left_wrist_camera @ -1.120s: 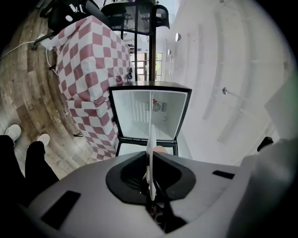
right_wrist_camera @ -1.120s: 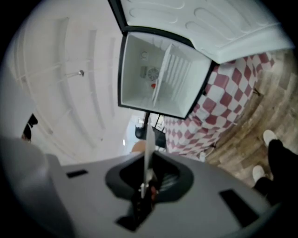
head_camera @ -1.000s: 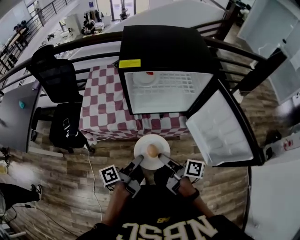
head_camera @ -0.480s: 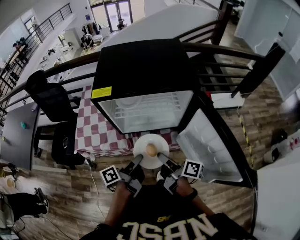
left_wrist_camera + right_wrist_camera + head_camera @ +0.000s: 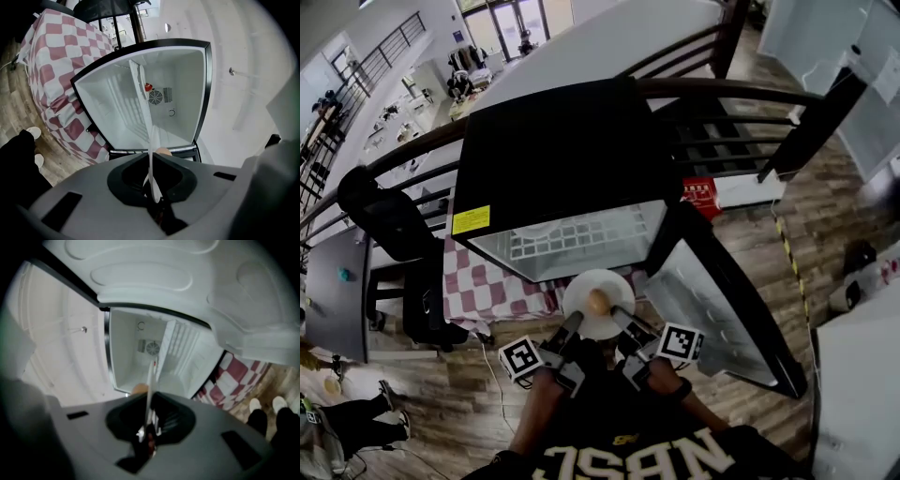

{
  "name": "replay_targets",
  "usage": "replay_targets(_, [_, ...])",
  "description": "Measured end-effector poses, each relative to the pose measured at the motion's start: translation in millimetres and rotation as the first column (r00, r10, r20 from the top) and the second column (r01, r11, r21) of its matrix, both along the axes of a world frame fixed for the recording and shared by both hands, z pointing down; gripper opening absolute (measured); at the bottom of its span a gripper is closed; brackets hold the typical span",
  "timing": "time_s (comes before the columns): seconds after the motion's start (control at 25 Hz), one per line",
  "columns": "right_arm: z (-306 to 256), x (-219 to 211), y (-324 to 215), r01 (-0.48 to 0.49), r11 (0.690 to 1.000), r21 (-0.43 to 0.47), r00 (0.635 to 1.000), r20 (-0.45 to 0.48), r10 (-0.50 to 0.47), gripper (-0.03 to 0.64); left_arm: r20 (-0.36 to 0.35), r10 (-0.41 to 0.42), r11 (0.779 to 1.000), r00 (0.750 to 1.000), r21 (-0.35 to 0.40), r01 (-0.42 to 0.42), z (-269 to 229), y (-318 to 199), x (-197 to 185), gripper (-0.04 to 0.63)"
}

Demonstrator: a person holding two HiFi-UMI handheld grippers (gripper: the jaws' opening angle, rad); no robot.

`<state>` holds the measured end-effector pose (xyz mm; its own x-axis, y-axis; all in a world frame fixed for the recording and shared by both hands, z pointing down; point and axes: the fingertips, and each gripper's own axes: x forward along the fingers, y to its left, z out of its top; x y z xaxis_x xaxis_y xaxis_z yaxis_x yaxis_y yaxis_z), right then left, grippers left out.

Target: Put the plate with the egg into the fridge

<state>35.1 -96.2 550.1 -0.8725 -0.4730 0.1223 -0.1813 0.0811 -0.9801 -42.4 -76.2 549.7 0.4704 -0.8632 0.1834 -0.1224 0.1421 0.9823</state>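
The left claw [image 5: 573, 324] is closing tighter on the left rim of the white plate [image 5: 581, 289], held just before the open fridge [image 5: 553, 150]. The egg [image 5: 598, 301] lies loose in its middle. The right claw [image 5: 620, 319] is clamped tight on the right rim. If one side dips, I think the egg can roll off.
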Motion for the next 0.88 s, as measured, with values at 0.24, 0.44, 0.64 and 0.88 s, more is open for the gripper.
replay_targets(0.24, [-2.1, -3.9, -35.9, -0.093, 0.995, 0.029, 0.994, -0.055, 0.094, 0.04, 0.024, 0.084, 0.996, 0.996, 0.007, -0.085, -2.6, -42.2, -4.7, 0.038])
replay_targets(0.44, [3.2, -8.5, -52.3, -0.152, 0.988, -0.007, 0.986, -0.068, 0.151, 0.04, 0.028, 0.132, 0.991, 0.991, 0.008, -0.132, -0.8, -65.4, -11.6, 0.038])
replay_targets(0.64, [5.8, -12.0, -70.1, -0.201, 0.98, -0.005, 0.977, -0.081, 0.2, 0.039, 0.016, 0.154, 0.988, 0.988, 0.025, -0.154, 2.1, -85.4, -15.1, 0.038])
replay_targets(0.88, [15.2, -12.4, -88.2, -0.236, 0.972, -0.017, 0.966, -0.114, 0.232, 0.04, 0.06, 0.191, 0.981, 0.98, 0.019, -0.193, 12.8, -105.3, -17.8, 0.04])
